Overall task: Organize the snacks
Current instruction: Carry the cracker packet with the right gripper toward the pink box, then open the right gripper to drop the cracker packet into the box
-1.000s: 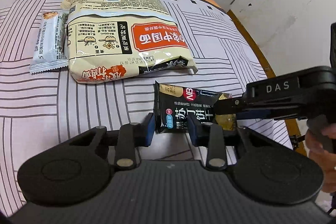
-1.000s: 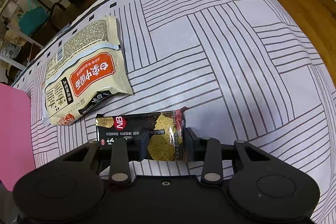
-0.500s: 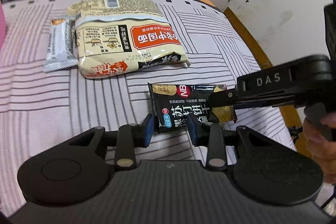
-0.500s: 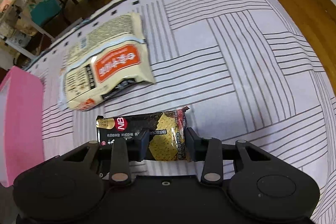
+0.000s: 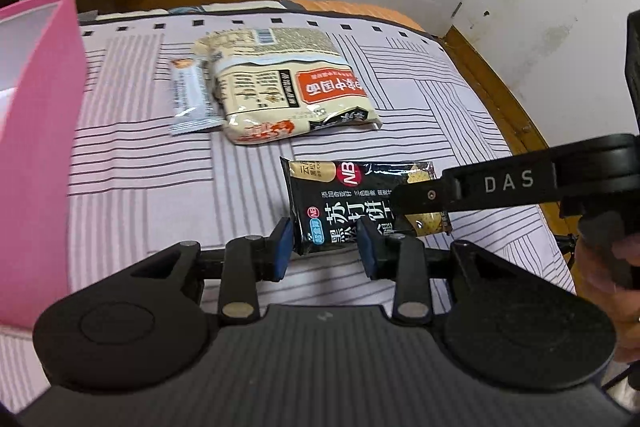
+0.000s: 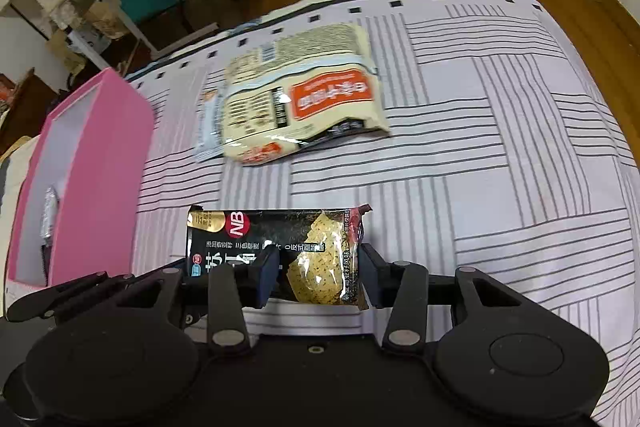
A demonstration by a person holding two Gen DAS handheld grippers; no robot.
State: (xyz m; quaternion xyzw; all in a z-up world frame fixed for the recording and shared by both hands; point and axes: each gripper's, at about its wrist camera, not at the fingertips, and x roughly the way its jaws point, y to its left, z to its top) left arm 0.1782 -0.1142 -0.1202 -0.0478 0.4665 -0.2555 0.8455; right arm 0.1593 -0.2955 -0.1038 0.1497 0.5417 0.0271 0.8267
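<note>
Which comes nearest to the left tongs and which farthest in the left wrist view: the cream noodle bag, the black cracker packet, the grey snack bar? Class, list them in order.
1. Black cracker packet: between the pads of the left tongs.
2. Cream noodle bag: farther up the bed, middle.
3. Grey snack bar: beside the bag, to its left; close to the bag in distance, slightly farther.

Black cracker packet (image 5: pixel 352 203), pink box (image 6: pixel 92 163), grey-striped white bedsheet (image 6: pixel 500 155)
</note>
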